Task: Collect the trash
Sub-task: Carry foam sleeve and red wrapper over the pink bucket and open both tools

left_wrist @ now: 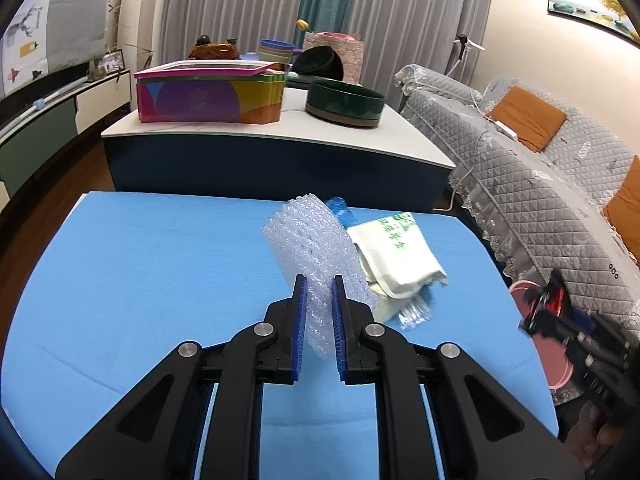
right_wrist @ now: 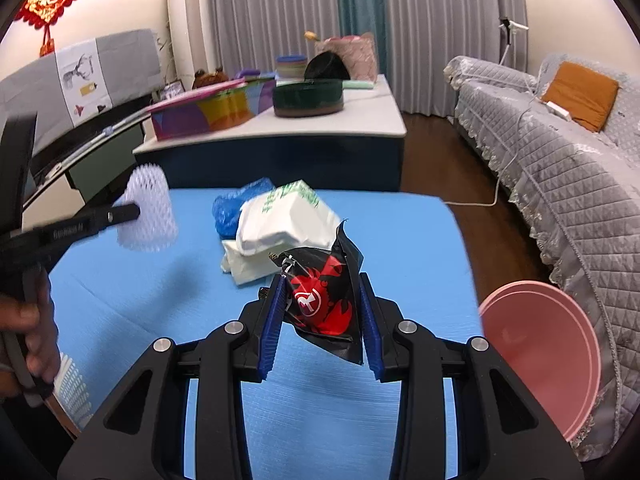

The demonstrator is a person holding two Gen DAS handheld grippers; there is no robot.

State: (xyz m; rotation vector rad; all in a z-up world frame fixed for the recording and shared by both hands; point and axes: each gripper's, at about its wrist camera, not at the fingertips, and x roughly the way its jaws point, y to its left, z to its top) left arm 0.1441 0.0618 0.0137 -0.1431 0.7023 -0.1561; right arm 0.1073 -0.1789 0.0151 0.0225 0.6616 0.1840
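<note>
Trash items occupy the blue mat, the largest surface, which fills the lower half of both views. Behind it, at upper centre, stands a white-topped cabinet bearing a multicoloured box and a dark green round tin; a quilted grey sofa runs down the right edge. A pink bin, at lower right of the right wrist view, sits just beside the mat, probably the intended receptacle. At mid-frame on the mat lies the remaining pile: a white plastic bag touching a crumpled blue bag. The left gripper is nearly closed on a white foam net sleeve, pinched low so the sleeve stands upright and clear of the mat. The right gripper stands at moderate width, its pads pressing the sides of a black and red snack wrapper, likewise raised off the mat. Both pieces appear held aloft for carrying toward the bin.
</note>
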